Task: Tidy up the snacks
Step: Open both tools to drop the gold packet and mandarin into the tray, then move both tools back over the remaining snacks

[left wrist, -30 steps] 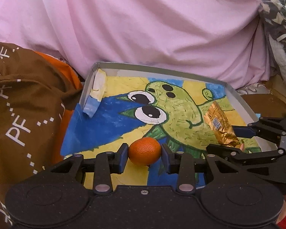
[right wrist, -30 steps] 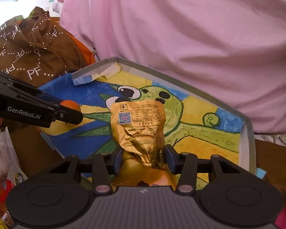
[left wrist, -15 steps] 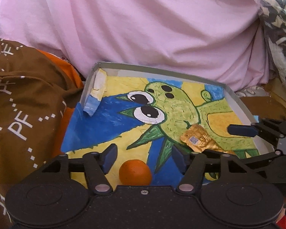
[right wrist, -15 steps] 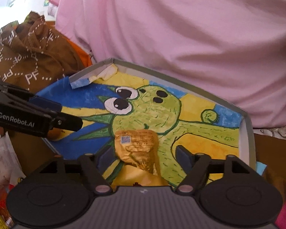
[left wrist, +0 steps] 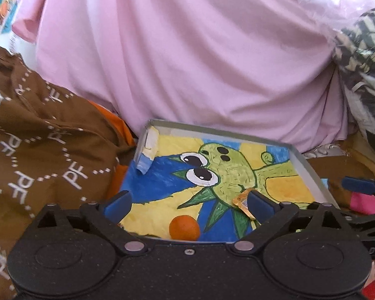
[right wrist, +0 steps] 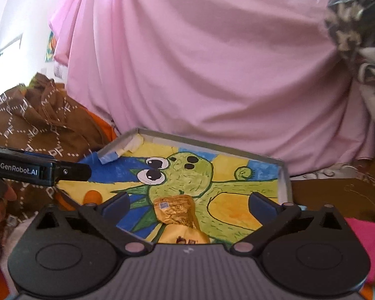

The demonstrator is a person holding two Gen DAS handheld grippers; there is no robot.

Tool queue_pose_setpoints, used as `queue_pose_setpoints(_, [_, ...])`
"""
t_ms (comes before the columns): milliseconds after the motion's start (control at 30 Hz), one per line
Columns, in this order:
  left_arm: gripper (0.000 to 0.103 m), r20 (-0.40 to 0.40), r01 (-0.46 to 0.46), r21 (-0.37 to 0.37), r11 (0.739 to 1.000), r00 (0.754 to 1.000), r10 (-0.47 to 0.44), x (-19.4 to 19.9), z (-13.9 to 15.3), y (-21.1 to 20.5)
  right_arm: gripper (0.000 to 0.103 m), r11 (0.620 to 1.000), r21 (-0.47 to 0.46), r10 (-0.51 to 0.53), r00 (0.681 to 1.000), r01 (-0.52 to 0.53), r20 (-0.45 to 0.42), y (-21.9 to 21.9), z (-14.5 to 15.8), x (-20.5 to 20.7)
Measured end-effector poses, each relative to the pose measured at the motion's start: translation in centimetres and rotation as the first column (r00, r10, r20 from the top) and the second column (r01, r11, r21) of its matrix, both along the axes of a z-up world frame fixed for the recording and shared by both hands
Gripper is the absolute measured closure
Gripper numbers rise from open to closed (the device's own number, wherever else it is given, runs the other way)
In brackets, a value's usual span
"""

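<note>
While both grippers are hovering w/ jaws spread wide, left gripper and right gripper are gripping nothing. Small round orange fruit and crinkled gold foil snack packet are lying apart inside shallow grey tray w/ green cartoon painting; pink sheet is bulging behind.

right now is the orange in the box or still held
In the box. The orange lies on the box floor near its front edge, and the left gripper is open, touching nothing.
</note>
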State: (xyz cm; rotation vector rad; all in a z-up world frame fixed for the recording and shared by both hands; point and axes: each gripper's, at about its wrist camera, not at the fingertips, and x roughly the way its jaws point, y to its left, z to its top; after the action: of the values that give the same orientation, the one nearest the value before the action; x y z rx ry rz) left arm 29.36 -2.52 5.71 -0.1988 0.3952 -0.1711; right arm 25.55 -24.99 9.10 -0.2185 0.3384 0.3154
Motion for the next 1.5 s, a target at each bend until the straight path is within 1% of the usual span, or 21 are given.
queue_pose_setpoints(300, [0.001,0.025,0.018,0.014,1.0,1.0,-0.018,-5.6,1.4,-0.1,0.0,1.0,0.027,-0.018,0.999,0.017,0.038,-1.0,1.8,-6.2])
queue_pose_setpoints(467, [0.001,0.06,0.031,0.045,0.998,0.998,-0.034,-9.8,1.1,-0.3,0.0,0.998,0.038,-0.053,0.997,0.051,0.055,-1.5,1.8,-9.8])
queue_pose_setpoints(567, [0.001,0.055,0.045,0.064,0.997,0.997,-0.049,-12.1,0.8,-0.3,0.0,0.996,0.057,-0.078,0.996,0.075,0.047,-2.0,1.7,-11.8])
queue_pose_setpoints(733, [0.001,0.038,0.077,0.088,0.993,0.996,-0.081,-15.3,-0.1,0.1,0.0,0.994,0.054,-0.097,0.994,0.094,0.054,-2.3,1.1,-15.1])
queue_pose_setpoints(1000, [0.001,-0.049,0.137,0.117,0.984,0.99,-0.132,-19.4,-2.8,0.6,0.0,0.995,0.033,-0.095,0.995,0.096,-0.012,-2.4,-1.3,-19.3])
queue_pose_setpoints(1167, [0.001,-0.111,0.163,0.123,0.979,0.982,-0.15,-21.0,-4.4,1.0,0.0,0.997,0.02,-0.078,0.994,0.08,-0.082,-2.1,-3.1,-21.0])
queue_pose_setpoints(1333, [0.001,-0.174,0.203,0.136,0.97,0.968,-0.178,-21.8,-5.8,1.1,0.0,0.999,0.003,-0.049,0.985,0.05,-0.167,-1.8,-5.0,-21.6])
queue_pose_setpoints(1500, [0.002,-0.256,0.214,0.127,0.969,0.95,-0.176,-22.2,-7.4,1.2,0.0,0.999,-0.029,-0.052,0.971,0.046,-0.232,-1.4,-7.0,-21.0])
